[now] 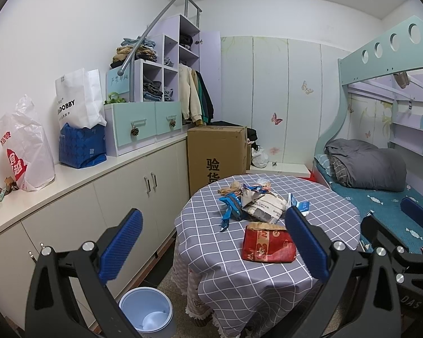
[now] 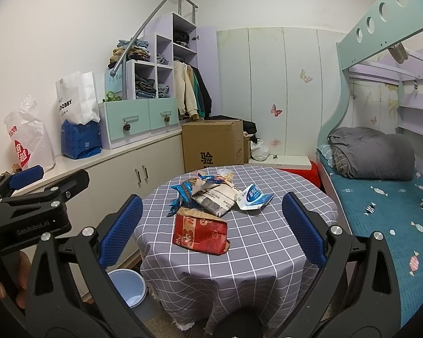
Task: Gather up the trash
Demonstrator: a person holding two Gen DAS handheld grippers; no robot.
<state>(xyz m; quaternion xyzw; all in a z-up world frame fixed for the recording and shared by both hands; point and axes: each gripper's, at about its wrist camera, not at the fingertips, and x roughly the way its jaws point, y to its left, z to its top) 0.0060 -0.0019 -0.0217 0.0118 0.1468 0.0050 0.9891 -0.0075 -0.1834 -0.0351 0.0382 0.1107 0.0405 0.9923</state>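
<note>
Your left tongs [image 1: 213, 249] hung released, blue pads spread wide, nothing between them, above the near left edge of the round worktop [image 1: 211, 270] with its grey checked cloth. Down at 7 o'clock in the left wrist view stood the pale blue bin [image 1: 147, 311] on the floor, just beside the worktop's skirt and open-mouthed.

The trash lay heaped on the worktop. Nearest you was the red paper bag [image 1: 268, 242], flat on its side. Behind it, toward 12 o'clock, sat the crumpled newspaper wad [image 1: 263, 207], touching the blue wrapper strips [image 1: 229, 207] at its left. A blue-and-white carton [image 2: 252, 197] lay open at 3 o'clock of the wad.

Your right tongs [image 2: 211, 225] were likewise released and empty, pads framing the red bag from short of it. In the right wrist view, your left tongs showed at 9 o'clock, well apart from the heap.

The bed [image 2: 380, 202] ran along the right side.
</note>
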